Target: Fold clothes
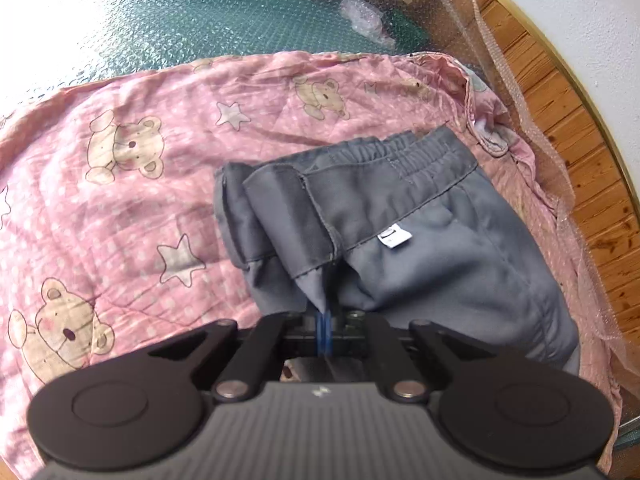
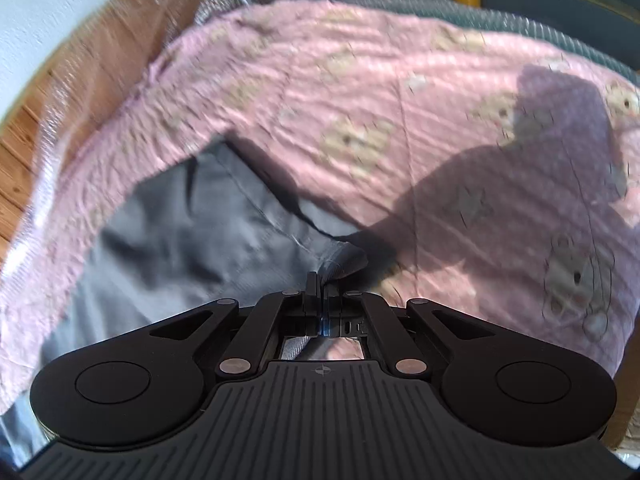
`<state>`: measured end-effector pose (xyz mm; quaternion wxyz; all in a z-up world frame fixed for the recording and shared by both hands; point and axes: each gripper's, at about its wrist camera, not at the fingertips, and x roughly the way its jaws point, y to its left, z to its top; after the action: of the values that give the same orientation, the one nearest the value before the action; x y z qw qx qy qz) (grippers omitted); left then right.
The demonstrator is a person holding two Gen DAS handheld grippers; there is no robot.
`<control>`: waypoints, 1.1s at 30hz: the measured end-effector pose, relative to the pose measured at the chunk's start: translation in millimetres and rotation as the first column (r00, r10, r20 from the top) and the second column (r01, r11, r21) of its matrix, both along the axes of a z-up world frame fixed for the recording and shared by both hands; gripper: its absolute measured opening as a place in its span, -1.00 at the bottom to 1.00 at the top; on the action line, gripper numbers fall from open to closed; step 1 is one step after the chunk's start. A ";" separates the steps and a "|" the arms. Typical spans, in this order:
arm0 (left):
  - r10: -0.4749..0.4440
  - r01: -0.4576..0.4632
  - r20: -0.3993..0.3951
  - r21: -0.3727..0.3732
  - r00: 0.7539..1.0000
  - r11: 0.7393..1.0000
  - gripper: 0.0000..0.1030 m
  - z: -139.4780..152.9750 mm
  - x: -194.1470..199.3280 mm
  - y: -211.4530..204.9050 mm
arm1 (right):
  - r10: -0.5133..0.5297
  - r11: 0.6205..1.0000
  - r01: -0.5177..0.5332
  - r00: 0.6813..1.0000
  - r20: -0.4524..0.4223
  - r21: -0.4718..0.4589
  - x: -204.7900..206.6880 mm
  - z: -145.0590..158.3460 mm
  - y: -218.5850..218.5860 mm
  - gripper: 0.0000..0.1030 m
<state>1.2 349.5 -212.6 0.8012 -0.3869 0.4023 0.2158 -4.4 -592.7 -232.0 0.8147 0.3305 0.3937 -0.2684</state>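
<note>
Grey shorts (image 1: 404, 236) with an elastic waistband and a small white label lie partly folded on a pink bear-print blanket (image 1: 132, 184). My left gripper (image 1: 325, 320) is shut on a hem edge of the shorts, holding it just above the rest of the cloth. In the blurred right wrist view, my right gripper (image 2: 322, 284) is shut on another edge of the grey shorts (image 2: 192, 236), with the pink blanket (image 2: 380, 120) beyond it.
The blanket lies on a green surface covered with bubble wrap (image 1: 224, 16). A wooden floor (image 1: 560, 112) and a white wall (image 1: 580, 4) are at the right. Loose clear plastic (image 1: 532, 92) hangs along the blanket's right edge.
</note>
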 end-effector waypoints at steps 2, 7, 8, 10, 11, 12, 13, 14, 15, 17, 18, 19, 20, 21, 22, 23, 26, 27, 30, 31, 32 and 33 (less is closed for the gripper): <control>-0.005 0.005 -0.004 -0.011 1.000 1.000 -0.95 -0.6 2.4 2.1 | 0.008 1.000 -0.008 1.000 -0.008 -0.015 2.4 -1.9 0.6 -1.00; -0.060 0.056 0.060 0.065 0.996 0.996 -0.95 28.5 10.4 6.3 | 0.027 0.999 -0.027 1.000 -0.010 -0.026 9.9 11.3 0.3 -1.00; -0.079 0.071 0.087 0.097 0.993 0.993 -0.96 39.2 13.7 6.7 | 0.036 0.998 -0.035 0.999 0.022 -0.043 11.1 20.3 2.7 -1.00; -0.115 0.090 0.152 0.157 0.982 0.984 -0.97 59.2 16.4 6.5 | 0.050 0.997 -0.043 0.993 0.106 -0.066 10.7 40.4 7.2 -1.00; -0.129 0.094 0.192 0.184 0.973 0.978 -0.96 68.3 15.2 5.8 | 0.050 0.996 -0.040 0.989 0.142 -0.075 9.7 49.6 9.1 -1.00; -0.121 0.087 0.178 0.188 0.976 0.978 -0.96 61.9 15.3 9.7 | 0.049 0.997 -0.039 0.989 0.141 -0.069 10.8 49.4 10.9 -1.00; -0.096 0.079 0.106 0.152 0.990 0.985 -0.96 42.4 18.6 16.5 | 0.047 0.997 -0.038 0.989 0.139 -0.063 11.8 49.0 12.6 -1.00; -0.096 0.087 0.051 0.146 0.994 0.985 -0.96 28.2 20.0 16.7 | 0.045 0.998 -0.038 0.990 0.137 -0.058 12.8 48.6 14.4 -1.00; -0.099 0.098 0.000 0.144 0.995 0.985 -0.96 15.1 20.9 15.8 | 0.051 0.997 -0.046 0.995 0.086 -0.059 14.9 37.6 16.9 -1.00; -0.087 0.086 -0.001 0.143 0.996 0.986 -0.95 6.8 13.6 12.5 | 0.046 0.998 -0.046 0.999 0.003 -0.046 15.2 16.2 18.3 -1.00; -0.064 0.063 0.003 0.122 0.998 0.991 -0.93 3.0 10.1 13.7 | 0.027 0.999 -0.028 1.000 -0.013 -0.038 10.6 9.0 15.9 -1.00; -0.059 0.058 0.003 0.115 0.998 0.992 -0.92 1.1 9.3 15.2 | 0.018 0.999 -0.019 1.000 -0.017 -0.032 6.1 3.9 13.8 -1.00; -0.056 0.055 0.003 0.111 0.998 0.992 -0.86 -0.5 8.9 16.7 | 0.028 0.999 -0.028 1.000 -0.002 -0.034 2.1 0.1 12.1 -1.00; -0.053 0.052 0.004 0.106 0.999 0.993 -0.85 -2.2 8.4 18.2 | 0.045 0.998 -0.045 0.999 -0.010 -0.047 3.6 0.2 12.9 -1.00; -0.059 0.059 0.003 0.105 0.998 0.993 -0.84 -1.9 8.7 19.3 | 0.062 0.996 -0.063 0.998 -0.018 -0.061 5.1 0.4 13.8 -1.00; -0.065 0.064 0.002 0.107 0.998 0.992 -0.75 -0.3 7.4 21.8 | 0.077 0.995 -0.078 0.997 -0.028 -0.066 6.8 0.8 13.1 -1.00; -0.063 0.062 0.013 0.110 0.998 0.992 -0.47 6.6 -7.5 29.2 | 0.066 0.997 -0.067 0.997 -0.029 -0.035 2.4 3.7 2.6 -0.80; -0.060 0.058 0.011 0.112 0.998 0.992 -0.25 9.1 -12.4 31.7 | 0.029 0.998 -0.031 0.999 -0.042 -0.048 -2.5 7.6 -2.0 -0.67; -0.023 0.029 -0.049 0.110 0.999 0.994 0.42 16.2 -23.3 40.4 | -0.108 0.985 0.096 0.991 -0.077 -0.144 -21.0 24.6 -17.5 -0.09; -0.021 0.029 -0.067 0.114 0.998 0.993 0.44 20.4 -23.4 41.2 | -0.139 0.980 0.129 0.989 -0.055 -0.151 -28.3 31.8 -25.0 -0.09; -0.021 0.031 -0.083 0.119 0.996 0.992 0.44 25.0 -23.1 41.6 | -0.160 0.974 0.151 0.986 -0.037 -0.166 -32.1 40.7 -31.6 -0.10; -0.021 0.033 -0.099 0.123 0.995 0.992 0.44 29.5 -22.9 42.0 | -0.136 0.975 0.132 0.991 -0.013 -0.179 -27.9 49.5 -33.1 -0.10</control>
<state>-21.6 391.6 -183.0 0.8060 -0.3197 0.4319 0.2483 -32.3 -625.8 -182.5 0.8160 0.2789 0.3550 -0.3610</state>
